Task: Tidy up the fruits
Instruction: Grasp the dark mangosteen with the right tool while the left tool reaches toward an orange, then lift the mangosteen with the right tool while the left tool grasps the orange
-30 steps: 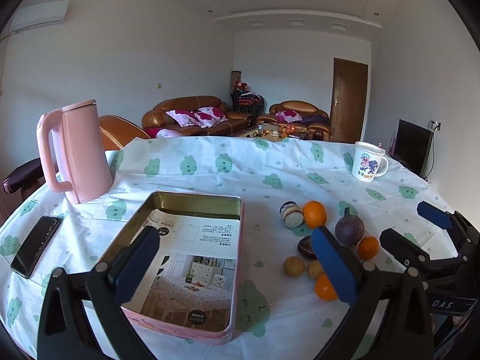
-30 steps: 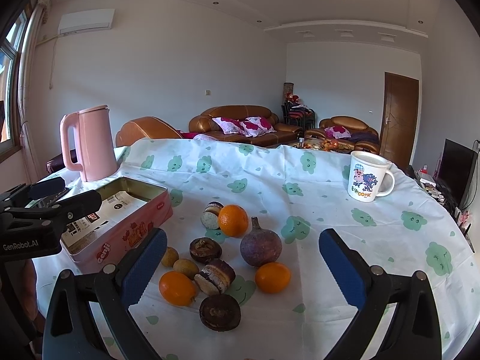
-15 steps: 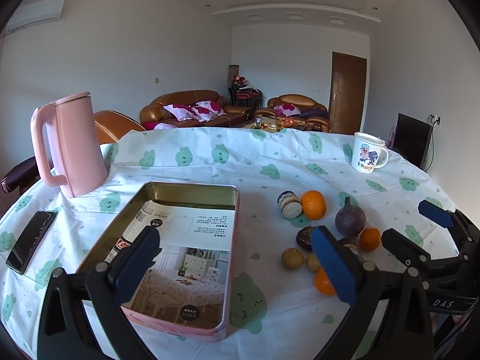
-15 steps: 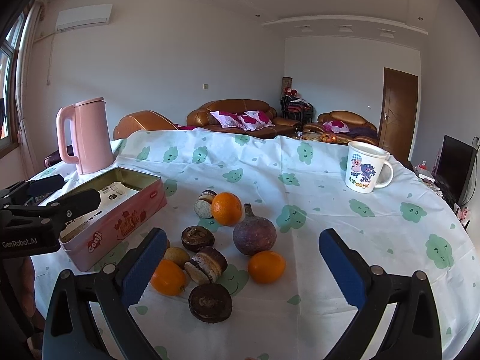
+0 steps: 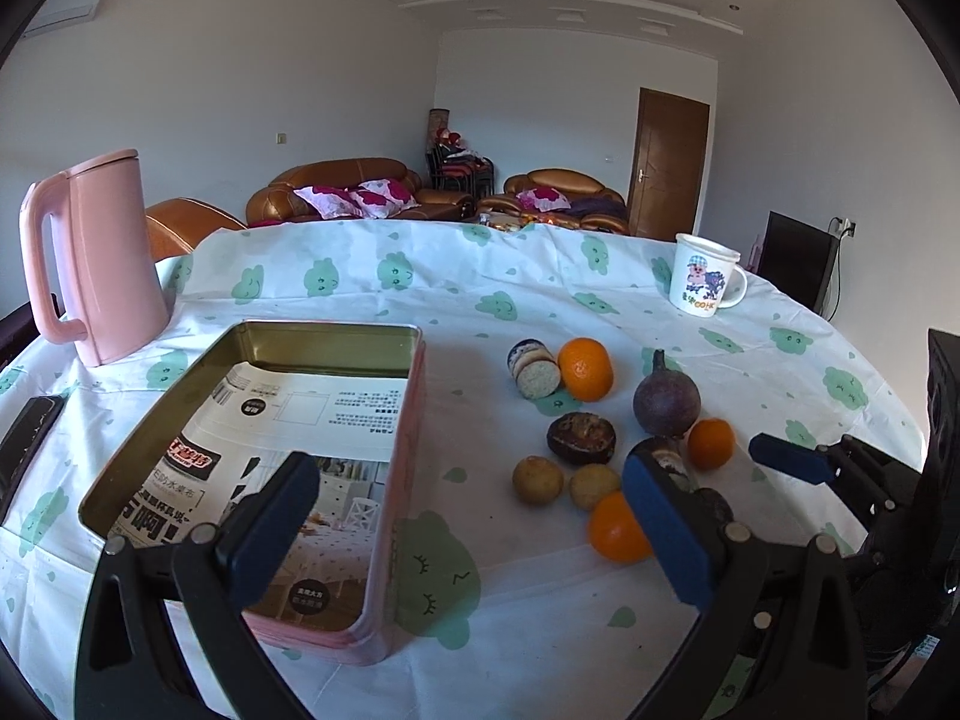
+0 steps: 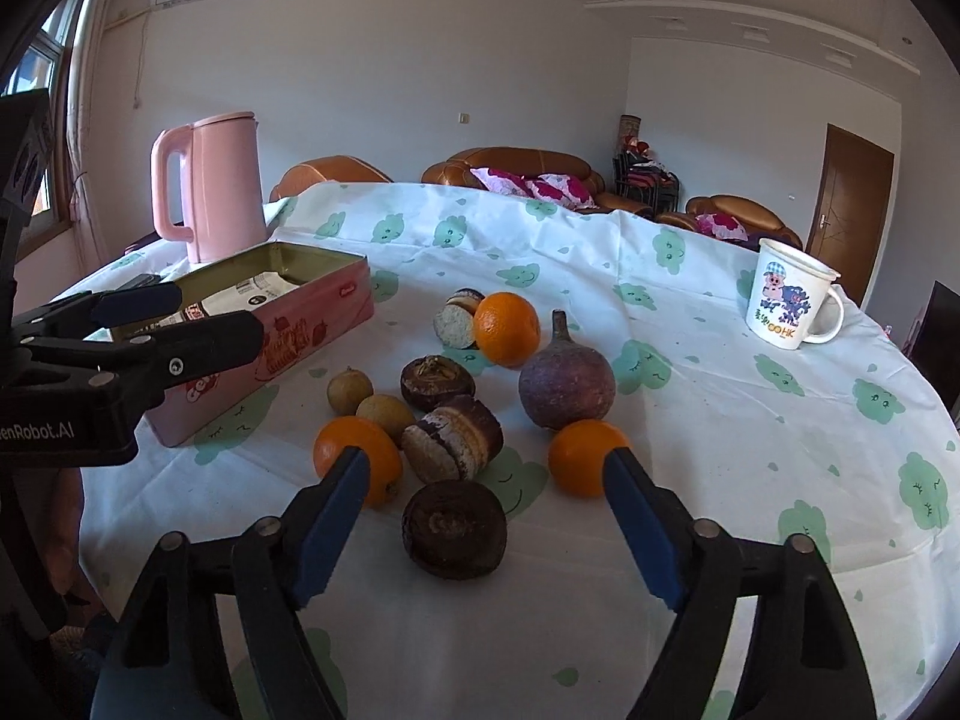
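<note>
A pile of fruit and snacks lies on the tablecloth: three oranges, one far (image 6: 507,329), one near left (image 6: 354,459), one near right (image 6: 585,457); a purple fruit (image 6: 566,381); two small brown fruits (image 6: 350,389); several dark cakes (image 6: 454,528). An open pink tin (image 5: 288,432) with printed paper inside sits to their left. My right gripper (image 6: 483,531) is open, low over the nearest dark cake. My left gripper (image 5: 468,540) is open and empty above the tin's near right corner; it also shows in the right wrist view (image 6: 180,318).
A pink kettle (image 5: 90,258) stands at the far left behind the tin. A black phone (image 5: 24,444) lies at the left edge. A white printed mug (image 6: 792,294) stands at the far right. Sofas and a door are beyond the table.
Both grippers have moved lower and closer to the table. The right gripper has come forward over the fruit pile; its fingers now flank the nearest dark cake. Nothing was grasped.
</note>
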